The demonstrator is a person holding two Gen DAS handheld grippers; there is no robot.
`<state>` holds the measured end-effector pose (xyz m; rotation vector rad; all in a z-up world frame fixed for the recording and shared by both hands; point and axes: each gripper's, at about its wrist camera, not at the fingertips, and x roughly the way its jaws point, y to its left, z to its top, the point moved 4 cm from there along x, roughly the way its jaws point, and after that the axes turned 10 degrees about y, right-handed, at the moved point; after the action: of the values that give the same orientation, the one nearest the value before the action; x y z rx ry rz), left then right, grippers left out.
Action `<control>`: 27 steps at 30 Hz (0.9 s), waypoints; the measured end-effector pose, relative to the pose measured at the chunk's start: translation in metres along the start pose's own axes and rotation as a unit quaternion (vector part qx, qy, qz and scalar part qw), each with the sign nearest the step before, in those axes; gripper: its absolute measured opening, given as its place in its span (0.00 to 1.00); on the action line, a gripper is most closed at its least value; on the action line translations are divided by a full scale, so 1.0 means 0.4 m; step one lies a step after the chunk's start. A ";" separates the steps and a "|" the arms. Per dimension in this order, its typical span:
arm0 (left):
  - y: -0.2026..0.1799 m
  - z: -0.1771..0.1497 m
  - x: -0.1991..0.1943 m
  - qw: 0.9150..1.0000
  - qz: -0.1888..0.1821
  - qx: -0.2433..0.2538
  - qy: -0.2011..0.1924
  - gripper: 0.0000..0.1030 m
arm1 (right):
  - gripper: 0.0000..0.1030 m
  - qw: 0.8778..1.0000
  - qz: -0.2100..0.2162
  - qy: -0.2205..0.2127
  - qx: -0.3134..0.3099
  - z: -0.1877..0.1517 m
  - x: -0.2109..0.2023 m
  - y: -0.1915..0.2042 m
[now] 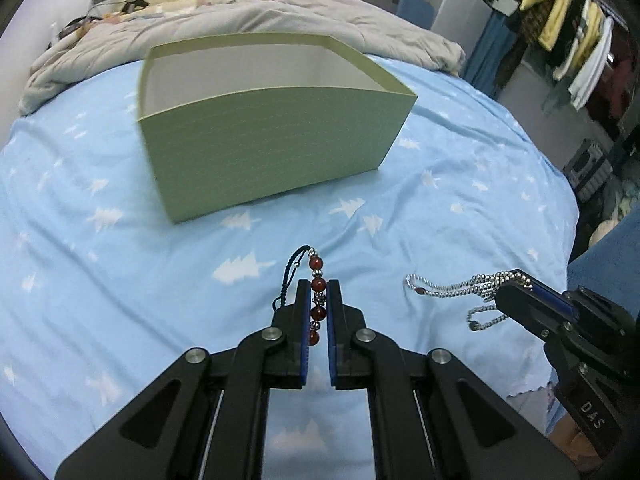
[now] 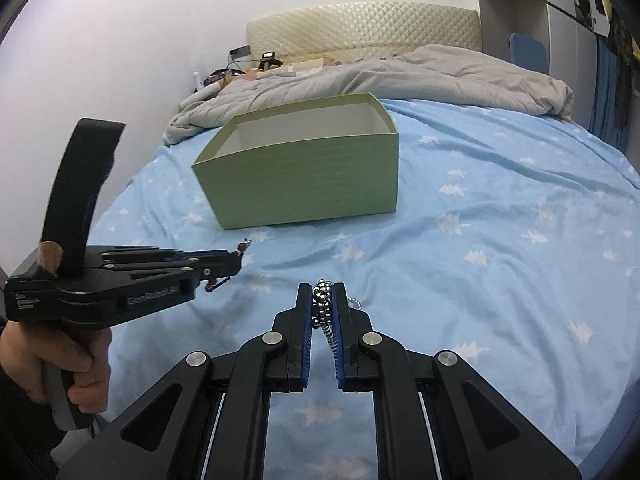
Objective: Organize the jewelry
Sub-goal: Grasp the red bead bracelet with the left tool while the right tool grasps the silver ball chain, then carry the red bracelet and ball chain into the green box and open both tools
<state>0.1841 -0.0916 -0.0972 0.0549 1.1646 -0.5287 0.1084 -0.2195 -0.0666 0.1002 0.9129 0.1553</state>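
My left gripper (image 1: 319,286) is shut on a red bead bracelet (image 1: 318,284) with a dark cord, held above the blue bedsheet. It also shows in the right wrist view (image 2: 236,260) at the left, with the bracelet (image 2: 242,246) poking from its tip. My right gripper (image 2: 322,290) is shut on a silver bead bracelet (image 2: 323,304). In the left wrist view the right gripper (image 1: 516,280) is at the right, the silver bracelet (image 1: 452,288) dangling from it. An open pale green box (image 1: 272,136) (image 2: 304,176) stands on the bed beyond both grippers; its visible inside looks empty.
The bed has a light blue sheet with white trees (image 1: 460,184) (image 2: 500,240). A grey duvet (image 1: 240,20) (image 2: 400,76) is bunched behind the box near the headboard (image 2: 360,28). Clothes hang at the right (image 1: 568,32). The person's hand (image 2: 60,360) holds the left gripper.
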 end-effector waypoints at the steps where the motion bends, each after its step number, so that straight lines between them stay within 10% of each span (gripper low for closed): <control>1: 0.003 -0.008 -0.010 1.000 -0.001 -0.006 -0.003 0.06 | 0.07 1.000 -0.002 -0.001 -0.001 -0.005 -0.008 0.006; 13: 0.010 -0.066 -0.143 0.998 -0.009 -0.046 -0.030 0.06 | 0.07 1.000 -0.005 -0.025 0.000 0.010 -0.095 0.053; 27: 0.018 0.057 -0.266 0.996 0.011 -0.049 -0.068 0.06 | 0.07 0.998 0.019 -0.058 -0.021 0.191 -0.182 0.090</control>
<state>0.1760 -0.0530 0.0045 -0.0519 1.0541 -0.4472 0.1222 -0.1986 0.0420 0.0867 0.7923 0.2021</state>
